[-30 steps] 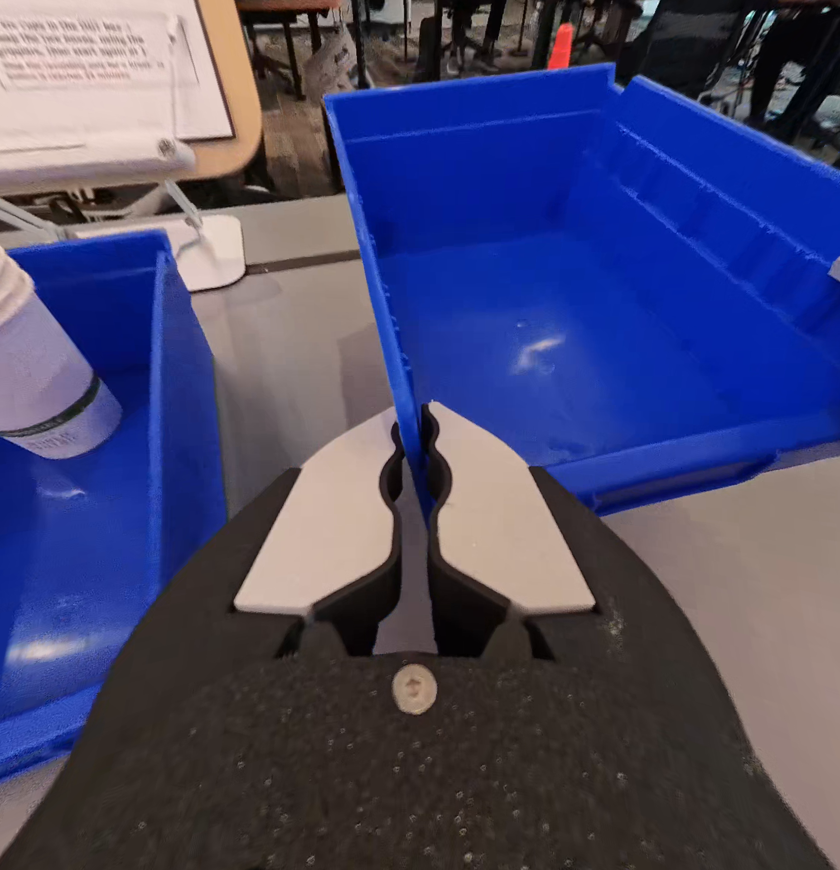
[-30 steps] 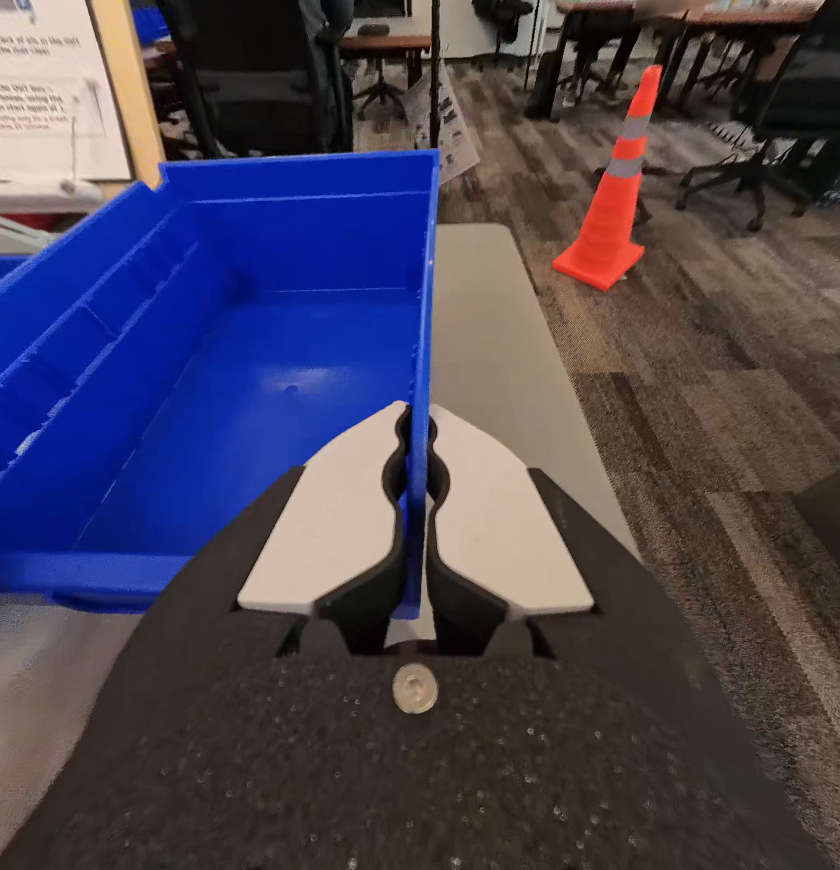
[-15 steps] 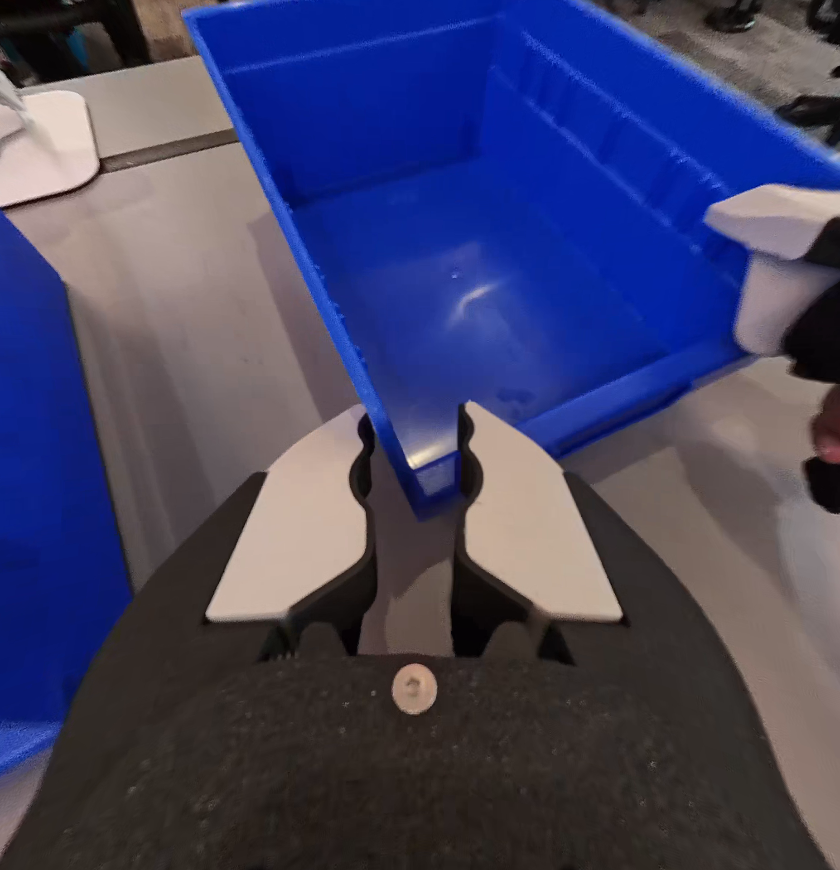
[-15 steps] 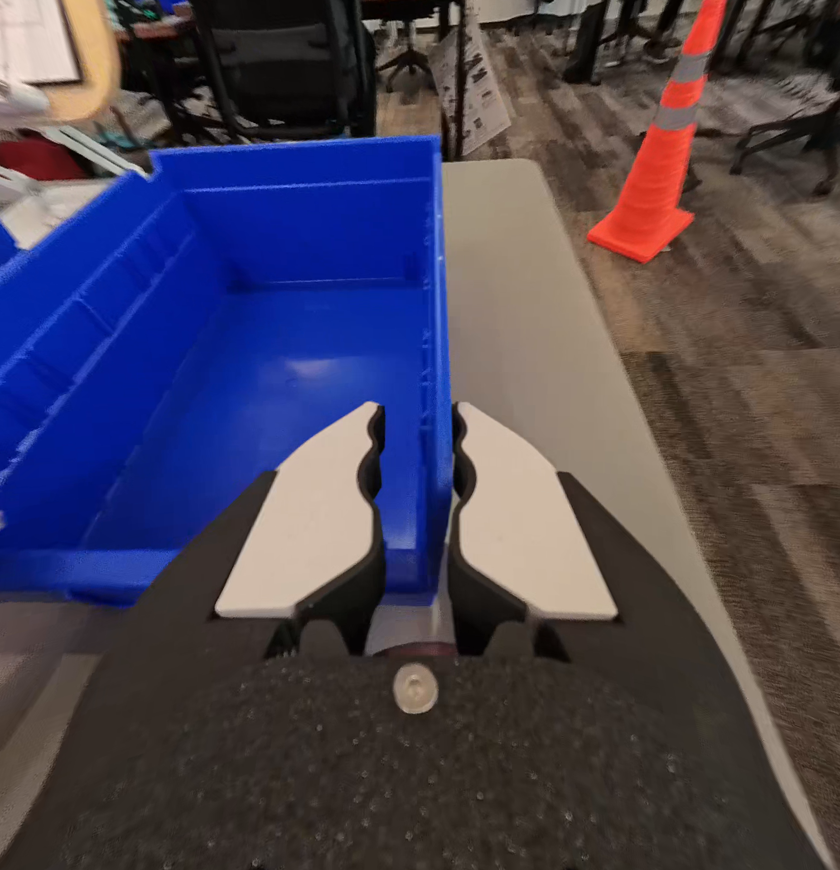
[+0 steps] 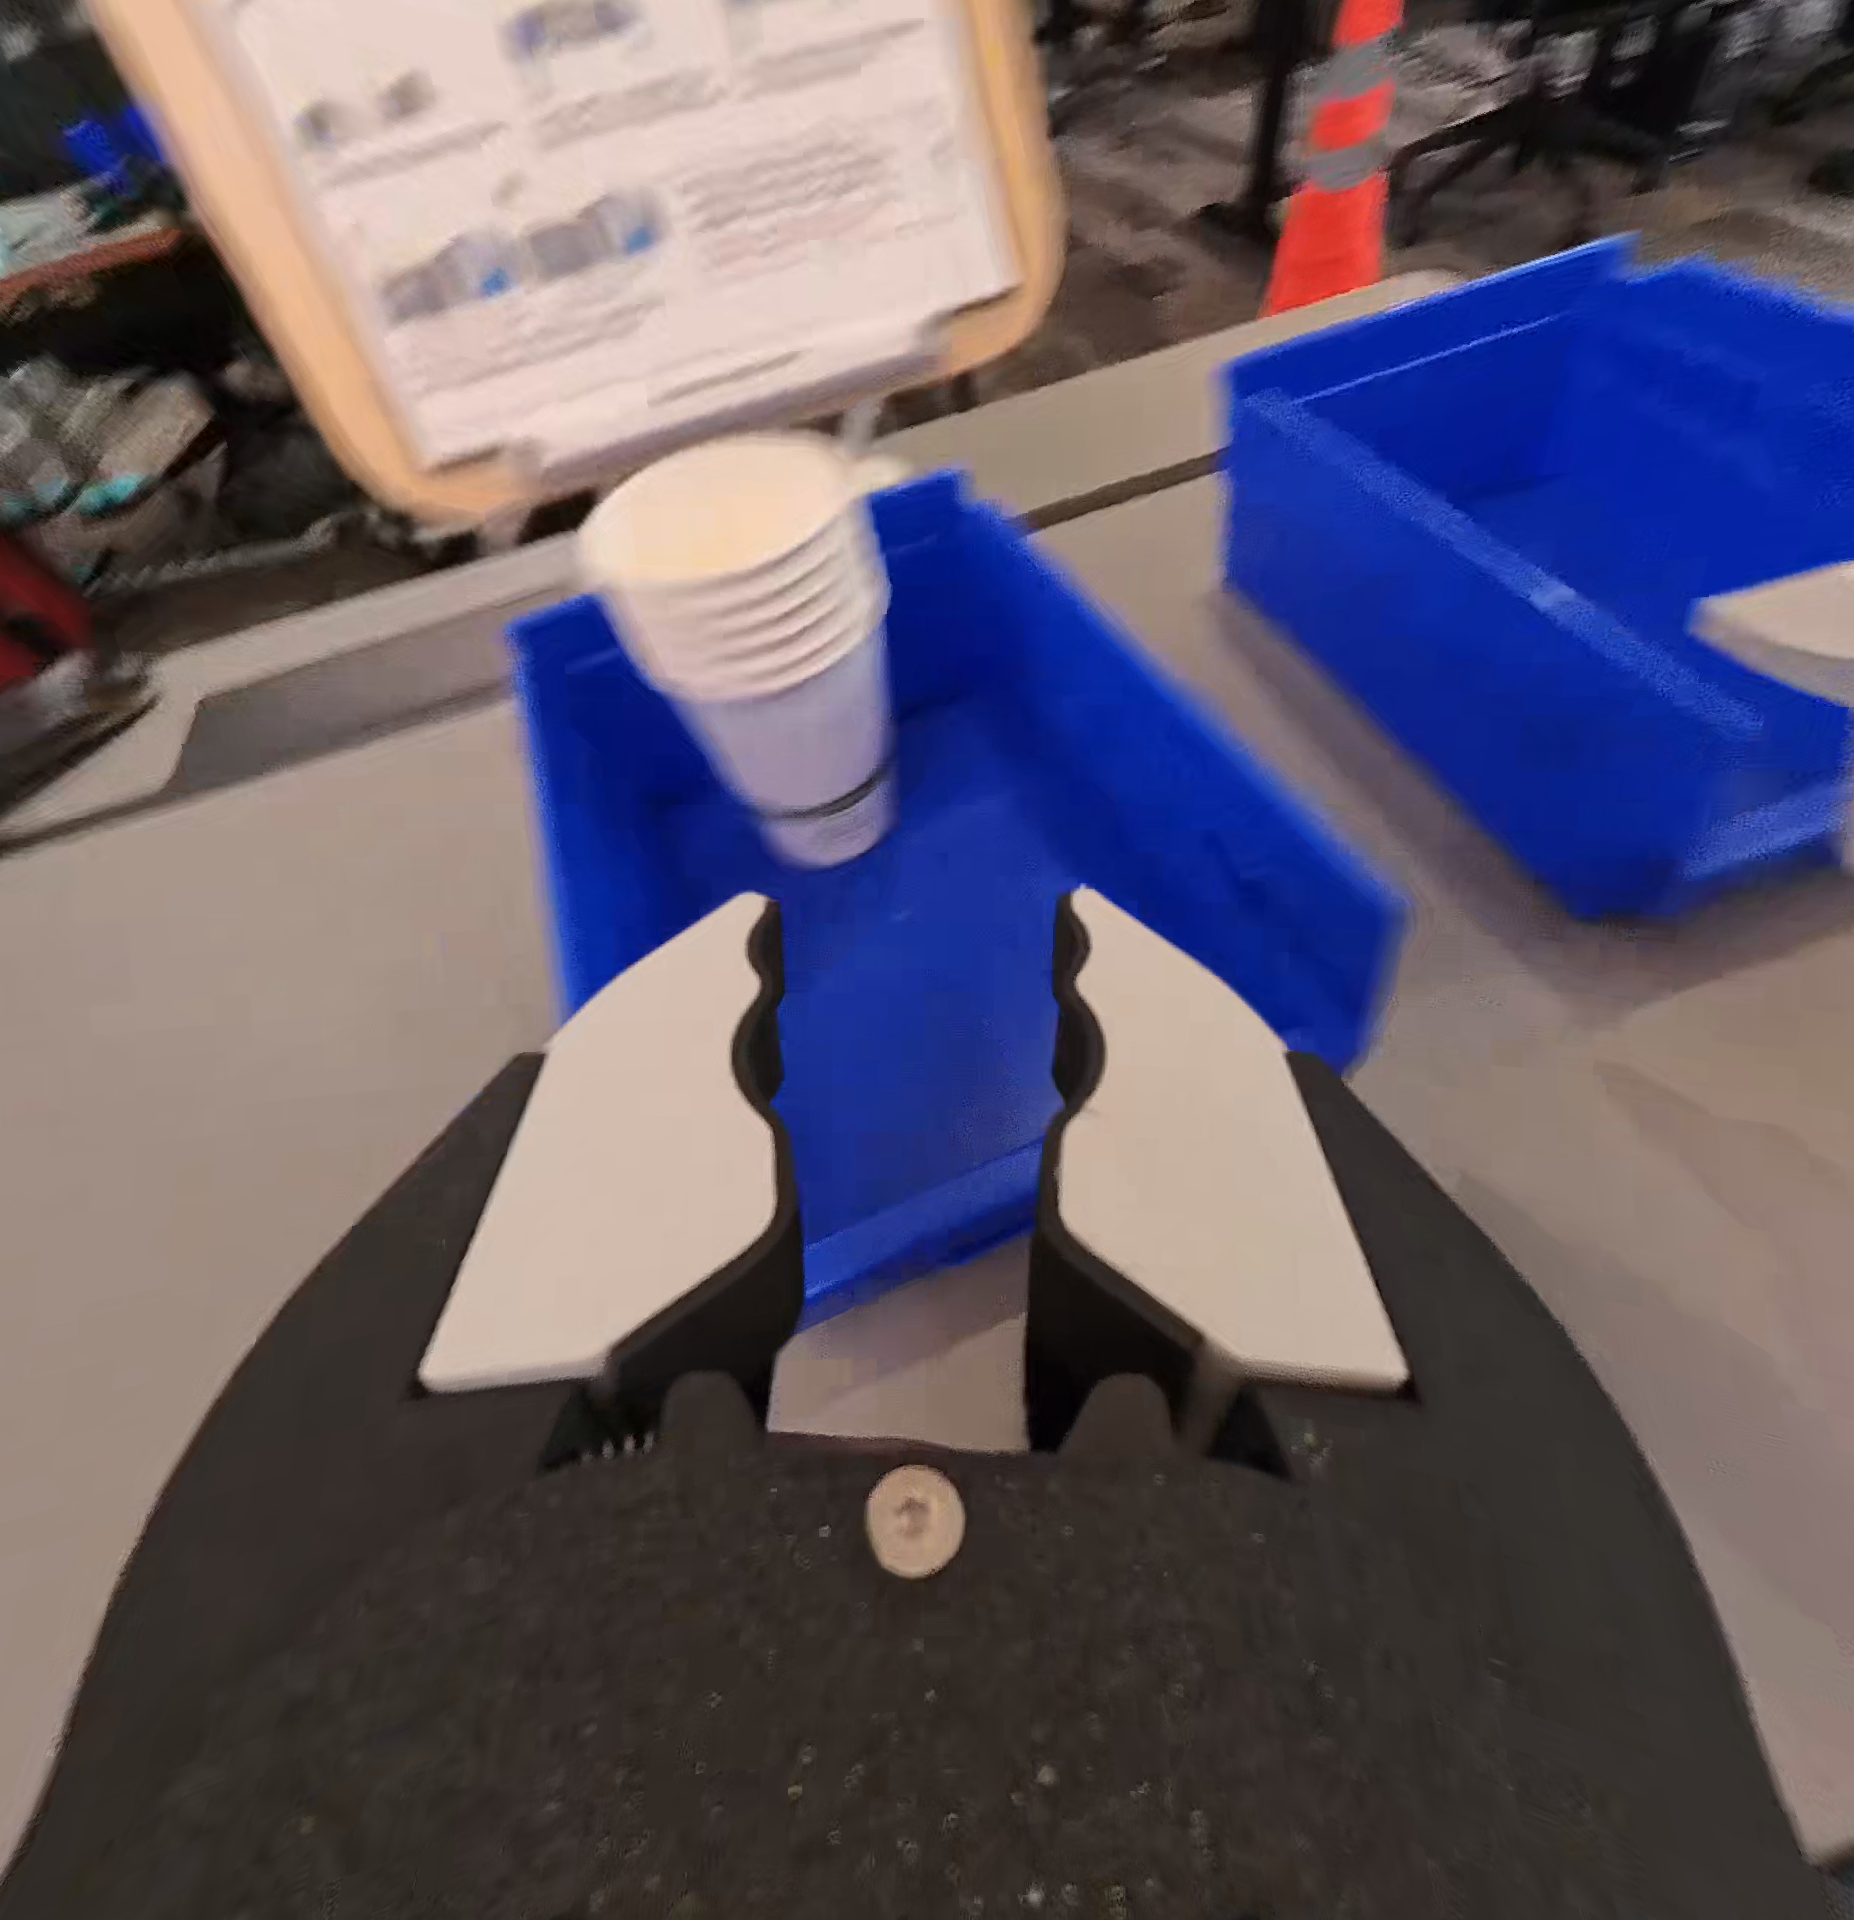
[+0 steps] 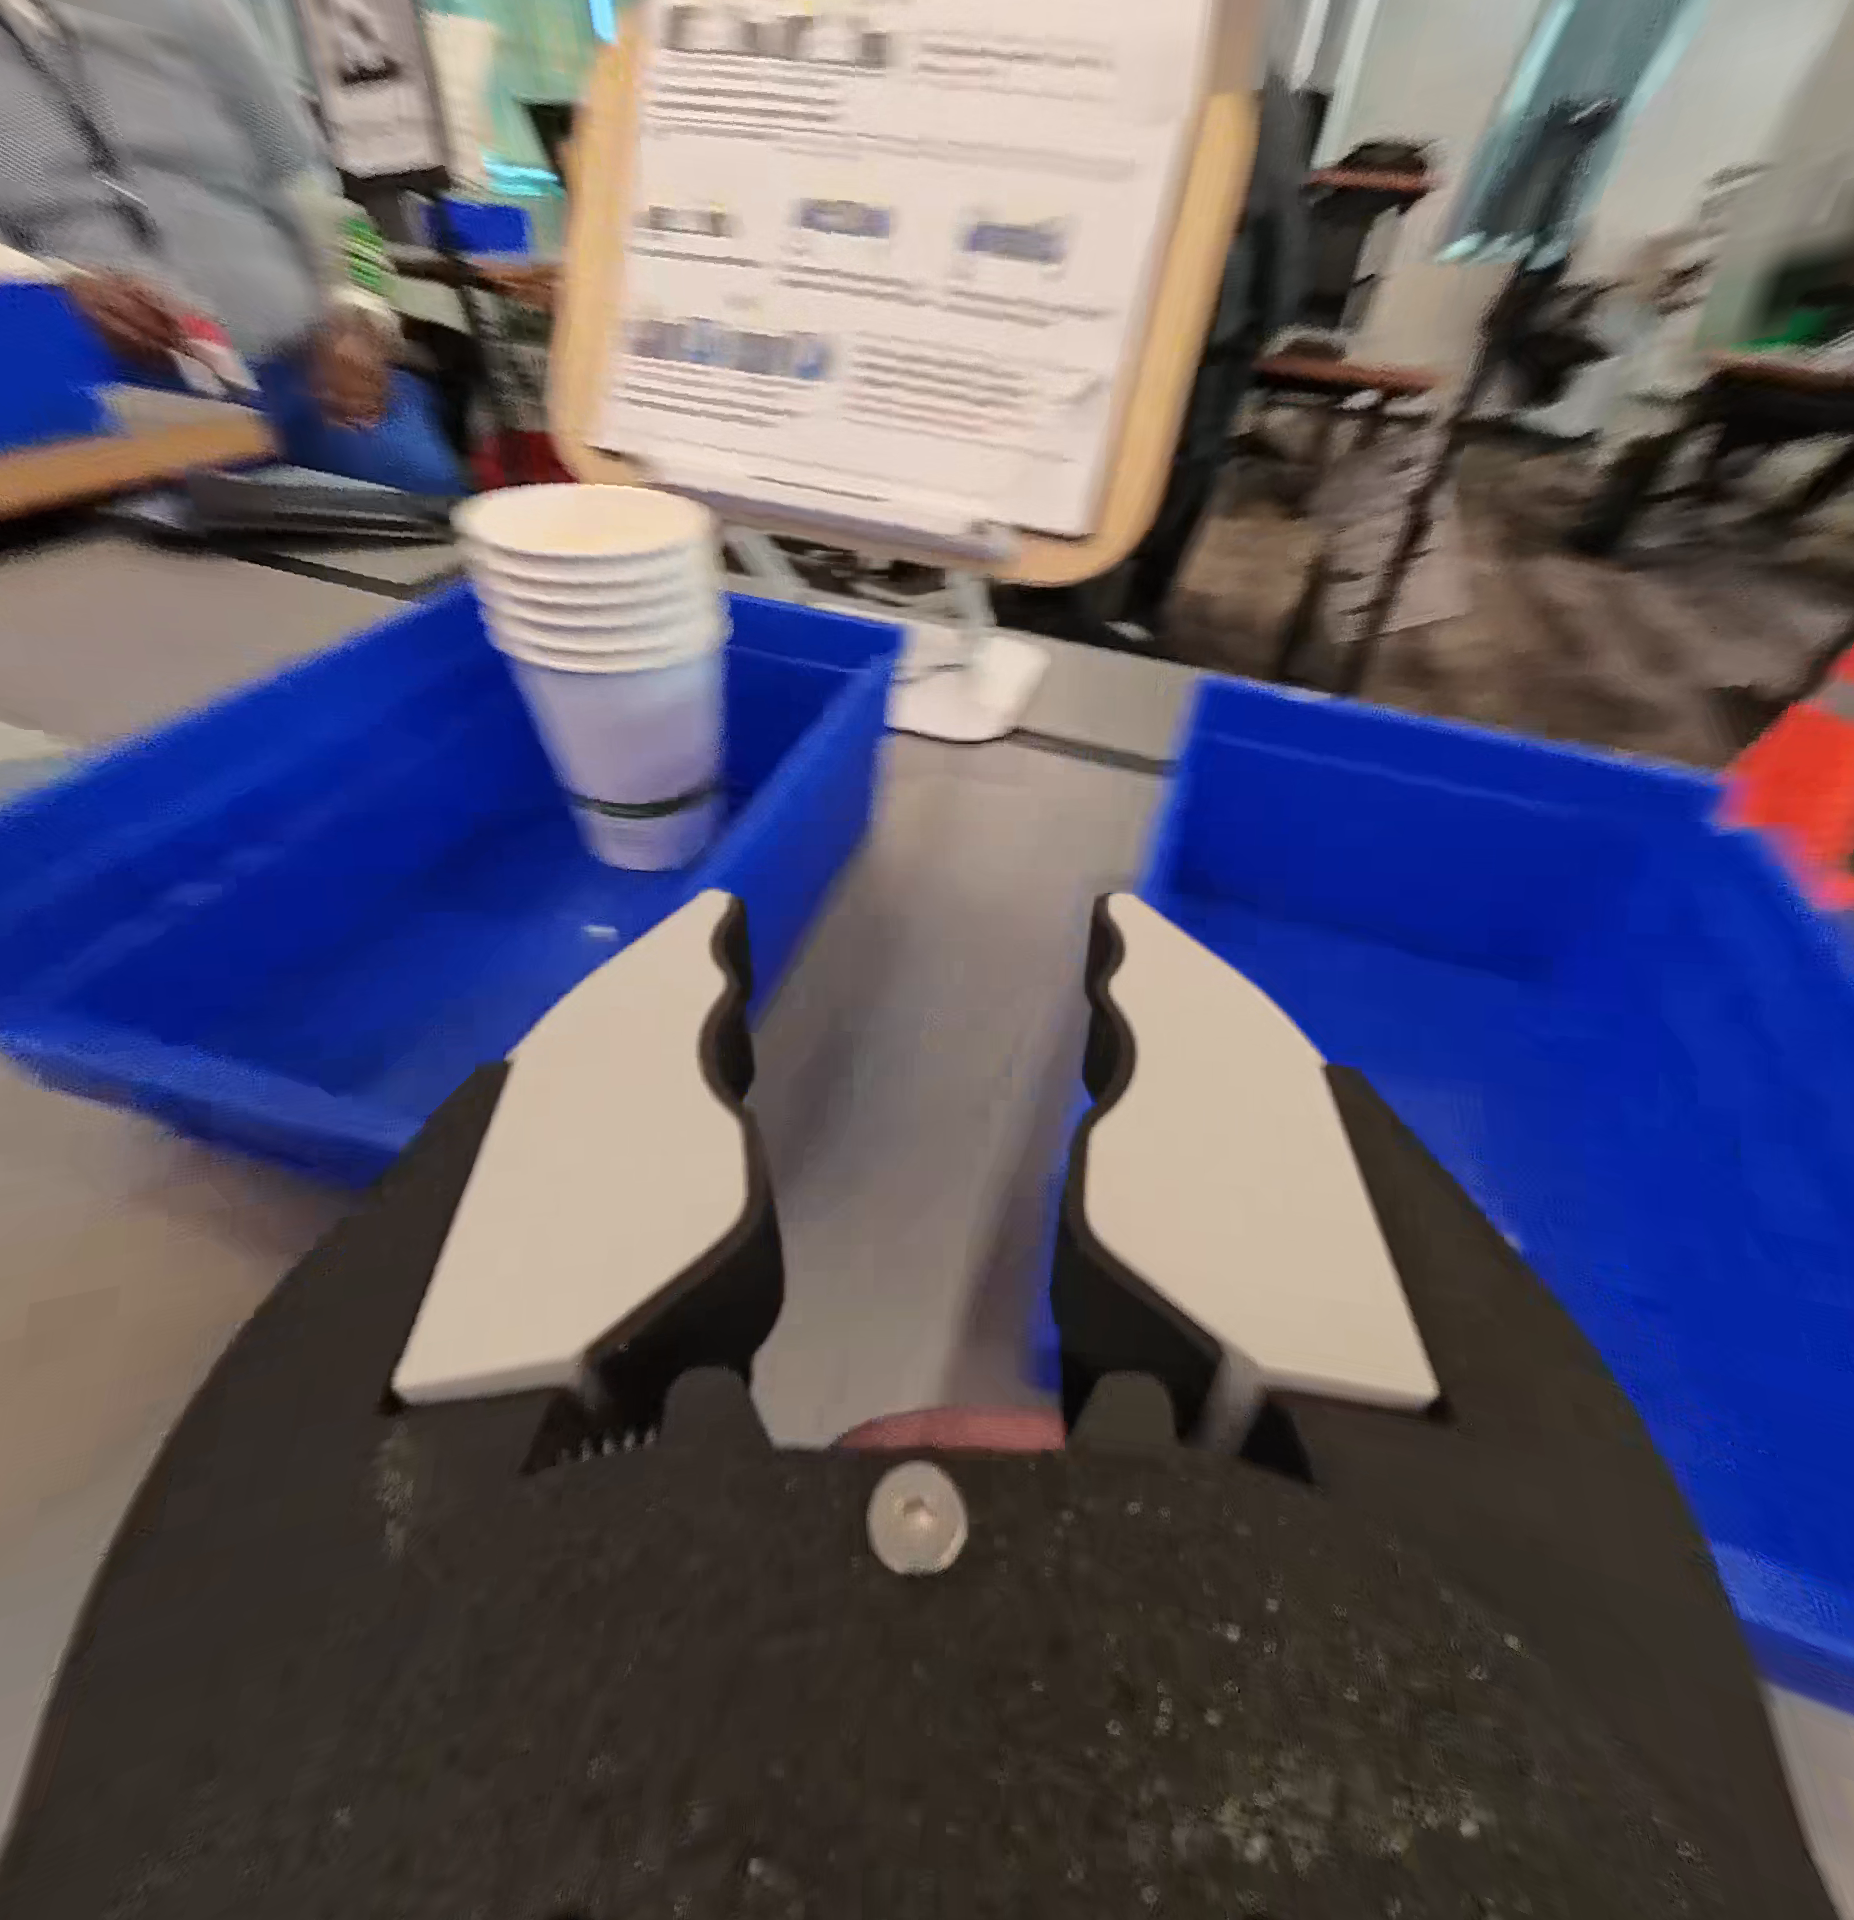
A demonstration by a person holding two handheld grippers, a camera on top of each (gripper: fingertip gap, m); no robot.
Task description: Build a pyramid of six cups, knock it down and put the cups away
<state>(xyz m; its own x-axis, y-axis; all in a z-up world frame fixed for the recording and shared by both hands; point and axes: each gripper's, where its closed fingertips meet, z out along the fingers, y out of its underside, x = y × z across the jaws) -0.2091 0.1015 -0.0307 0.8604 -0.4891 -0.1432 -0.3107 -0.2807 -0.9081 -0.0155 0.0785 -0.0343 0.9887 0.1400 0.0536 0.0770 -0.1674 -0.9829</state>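
A nested stack of white paper cups [image 5: 767,644] stands upright in a blue bin [image 5: 1162,831] on the grey table; it also shows in the right wrist view [image 6: 616,665], in the left bin [image 6: 279,883]. My left gripper [image 5: 915,914] is open and empty, above the near end of that bin, short of the stack. My right gripper [image 6: 915,914] is open and empty, over the table gap between the two bins. A second blue bin [image 5: 1422,582] [image 6: 1422,852] holds nothing that I can see. The tip of the right gripper [image 5: 1796,634] shows at the left wrist view's right edge.
A board with printed sheets [image 5: 632,208] [image 6: 871,260] stands on a white stand behind the bins. An orange traffic cone [image 5: 1328,156] [image 6: 1816,769] stands on the floor beyond the table. A person [image 6: 175,208] sits at another table at the back left.
Both grippers have let go of the empty bin's side walls, opened wide and drawn back. Both now face the bin with the cup stack. The frames are motion blurred.
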